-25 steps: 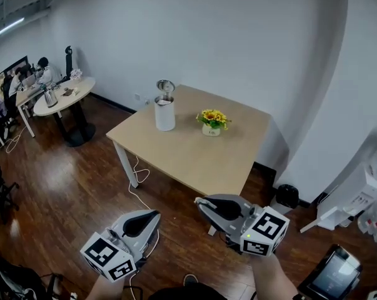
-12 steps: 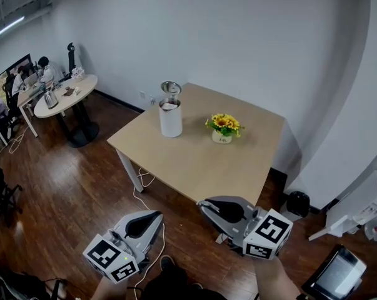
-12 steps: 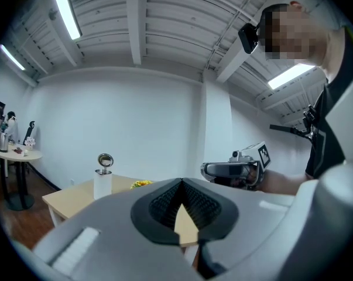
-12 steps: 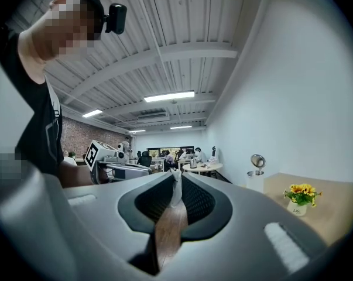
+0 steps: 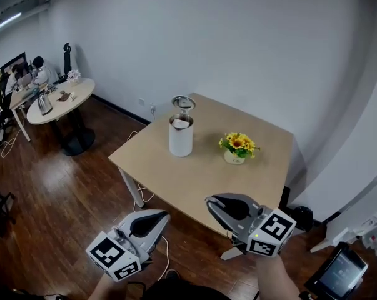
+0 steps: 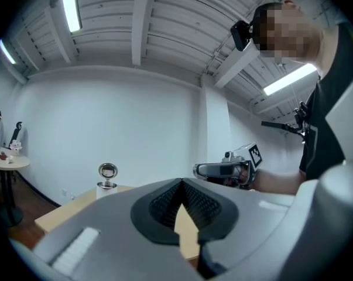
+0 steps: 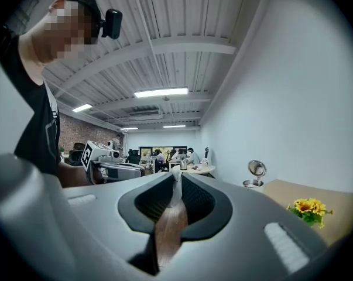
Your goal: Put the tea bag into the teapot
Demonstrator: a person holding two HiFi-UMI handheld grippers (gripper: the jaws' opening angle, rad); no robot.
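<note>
A white teapot (image 5: 180,136) stands upright on the square wooden table (image 5: 194,170), its hinged metal lid (image 5: 183,102) flipped up. A pale scrap shows at its mouth; I cannot tell what it is. No tea bag is clearly visible elsewhere. My left gripper (image 5: 165,215) and right gripper (image 5: 208,200) hang side by side over the floor, short of the table's near edge, both shut with nothing between the fingers. The left gripper view shows the teapot (image 6: 107,184) far ahead, past the touching tips (image 6: 181,183). The right gripper view has the teapot (image 7: 253,182) at right.
A small pot of yellow flowers (image 5: 237,148) sits right of the teapot. A cable (image 5: 137,192) trails on the wooden floor by the table leg. A round table (image 5: 60,99) with people stands far left. A black bin (image 5: 304,216) and a tablet (image 5: 338,270) are at right.
The table, teapot and flowers have shifted right and lower in the head view, closer to me. Both grippers keep their place in the frame and stay shut.
</note>
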